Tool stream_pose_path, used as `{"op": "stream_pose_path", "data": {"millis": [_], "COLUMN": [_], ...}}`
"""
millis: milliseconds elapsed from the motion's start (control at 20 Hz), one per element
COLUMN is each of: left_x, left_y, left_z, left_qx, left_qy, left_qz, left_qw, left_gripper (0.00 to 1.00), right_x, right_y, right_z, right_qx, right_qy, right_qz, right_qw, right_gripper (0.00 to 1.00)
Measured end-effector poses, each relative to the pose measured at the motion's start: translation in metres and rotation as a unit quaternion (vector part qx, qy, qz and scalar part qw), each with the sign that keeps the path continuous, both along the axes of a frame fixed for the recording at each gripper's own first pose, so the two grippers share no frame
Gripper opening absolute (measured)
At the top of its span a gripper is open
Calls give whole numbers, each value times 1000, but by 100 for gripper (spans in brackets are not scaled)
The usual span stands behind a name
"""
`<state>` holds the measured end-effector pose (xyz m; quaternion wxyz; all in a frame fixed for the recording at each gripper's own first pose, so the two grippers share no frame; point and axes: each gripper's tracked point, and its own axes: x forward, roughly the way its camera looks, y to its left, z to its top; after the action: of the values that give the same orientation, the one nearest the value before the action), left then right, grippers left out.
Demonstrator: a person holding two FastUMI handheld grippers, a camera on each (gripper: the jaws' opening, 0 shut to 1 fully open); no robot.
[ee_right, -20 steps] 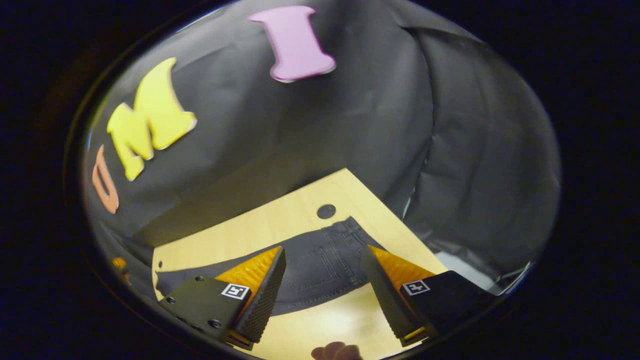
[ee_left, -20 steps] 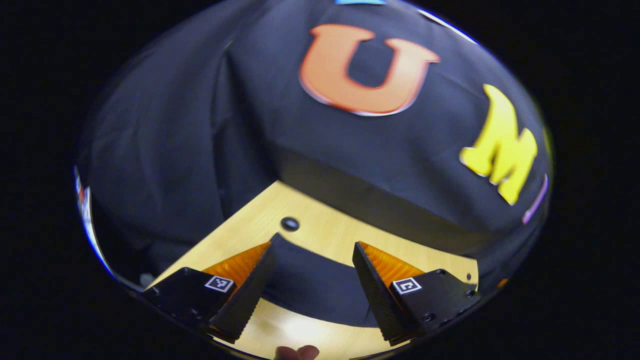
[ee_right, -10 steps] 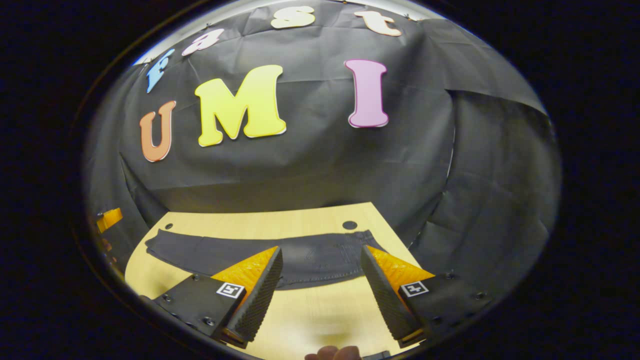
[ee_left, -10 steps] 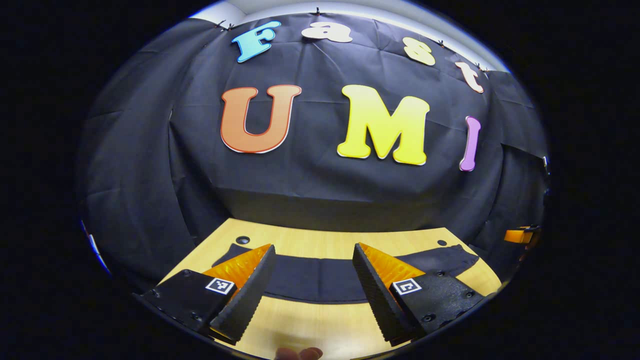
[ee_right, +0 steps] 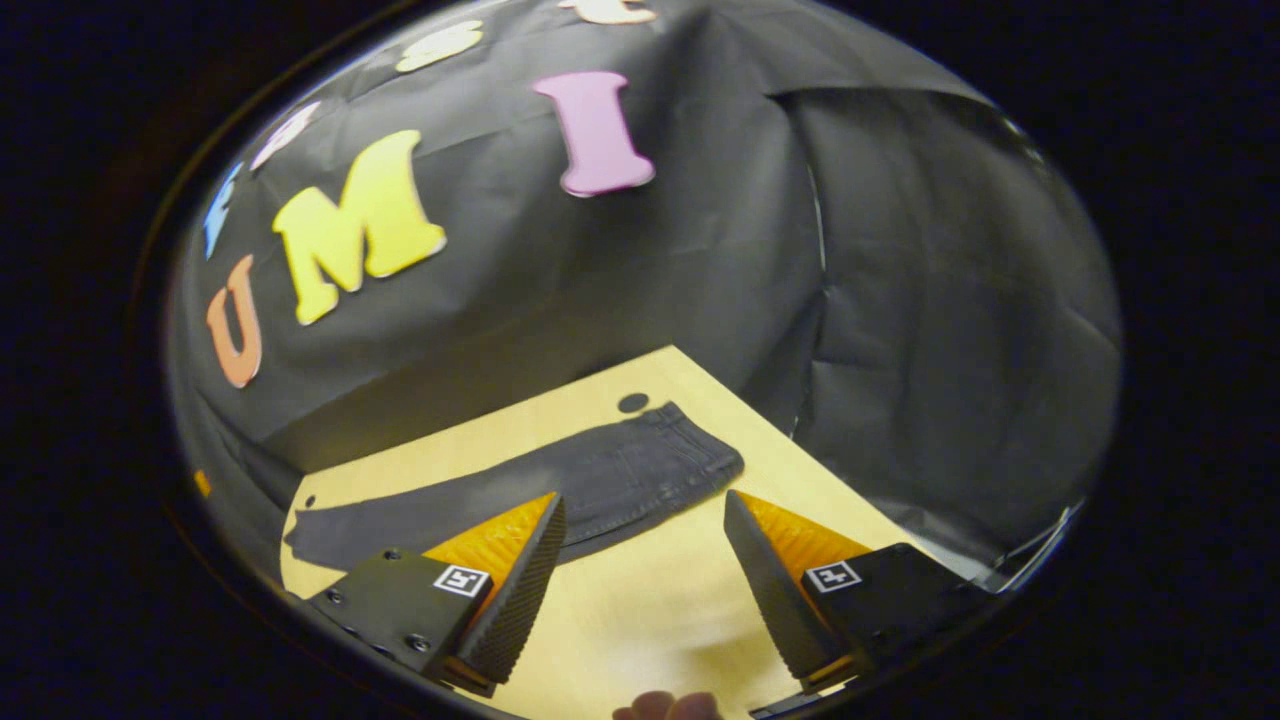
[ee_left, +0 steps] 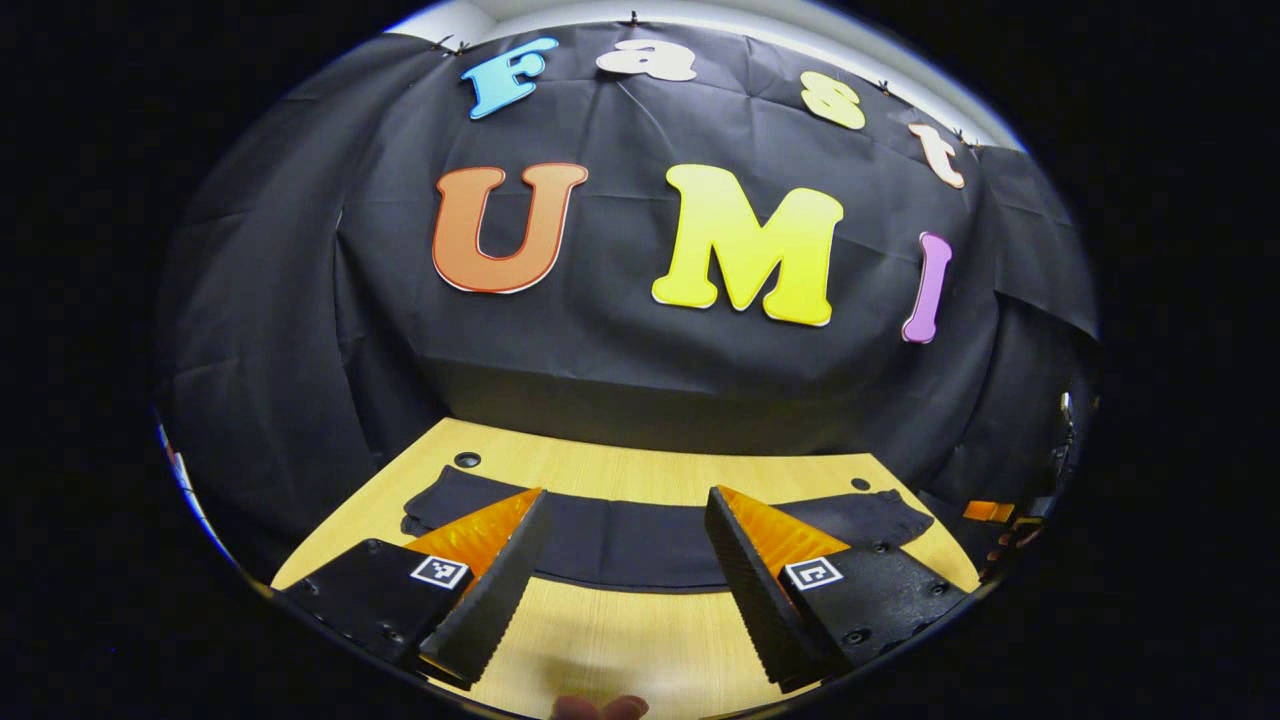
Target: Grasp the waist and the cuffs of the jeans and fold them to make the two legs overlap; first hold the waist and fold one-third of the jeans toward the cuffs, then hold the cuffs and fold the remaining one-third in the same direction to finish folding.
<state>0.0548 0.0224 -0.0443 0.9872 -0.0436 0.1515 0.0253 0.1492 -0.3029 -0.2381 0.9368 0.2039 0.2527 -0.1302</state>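
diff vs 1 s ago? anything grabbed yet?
Nothing grabbed. Both cameras swung: left tongs levelled out to face the jeans squarely; right tongs ended up tilted, the waist now off to one side. Both stayed open, the jeans flat on the table.

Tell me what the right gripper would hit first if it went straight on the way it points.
Probably the bare light wooden tabletop: the open right gripper aims down at it, just short of the dark grey denim jeans lying flat beyond. Depth is unclear; a shallower path might reach the jeans' near edge instead.
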Motion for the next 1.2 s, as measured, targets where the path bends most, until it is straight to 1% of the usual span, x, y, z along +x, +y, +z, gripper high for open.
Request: {"op": "stream_pose_path", "data": {"millis": [50, 150, 300, 450, 550, 700, 750, 800, 850, 900, 950, 1000, 1050, 1150, 1200], "left_x": [1, 2, 2, -2, -1, -4, -5, -6, -8, -9, -10, -11, -13, -16, -17], "left_y": [-1, 0, -11, -10, -7, -10, -11, -13, -12, -11, -9, -6, -3, 2, 4], "left_z": [-1, -5, -17, -36, -37, -47, -51, -53, -53, -53, -52, -51, -51, -54, -57], "left_qx": [7, 10, -14, -7, -4, -15, -15, -14, -13, -13, -11, -10, -13, -22, -30], "left_qy": [6, 17, 30, 63, 65, 81, 86, 89, 89, 89, 88, 86, 85, 90, 91], "left_qz": [2, 8, 15, 29, 39, 47, 48, 49, 52, 53, 57, 61, 64, 71, 74], "left_qw": [1000, 1000, 999, 998, 997, 996, 995, 995, 995, 995, 994, 994, 994, 993, 993], "left_gripper": [99, 99, 99, 99, 99, 99, 99, 99, 99, 99, 99, 99, 99, 99, 99], "right_x": [12, 38, 78, 100, 111, 129, 134, 133, 135, 135, 135, 133, 135, 136, 137], "right_y": [-13, -35, -49, -67, -71, -68, -69, -65, -62, -62, -62, -58, -54, -53, -59], "right_z": [-15, -44, -87, -110, -114, -126, -126, -126, -127, -128, -131, -132, -133, -132, -123], "right_qx": [18, 50, 97, 112, 101, 99, 86, 78, 70, 55, 40, 38, 52, 83, 88], "right_qy": [5, 15, 26, 39, 40, 44, 43, 45, 48, 49, 57, 60, 62, 65, 57], "right_qz": [-17, -49, -79, -114, -121, -112, -109, -102, -94, -86, -78, -69, -66, -75, -84], "right_qw": [1000, 997, 992, 986, 987, 988, 989, 991, 992, 994, 995, 995, 995, 992, 991], "right_gripper": [98, 98, 98, 98, 98, 98, 94, 93, 99, 93, 97, 96, 81, 50, 56]}}
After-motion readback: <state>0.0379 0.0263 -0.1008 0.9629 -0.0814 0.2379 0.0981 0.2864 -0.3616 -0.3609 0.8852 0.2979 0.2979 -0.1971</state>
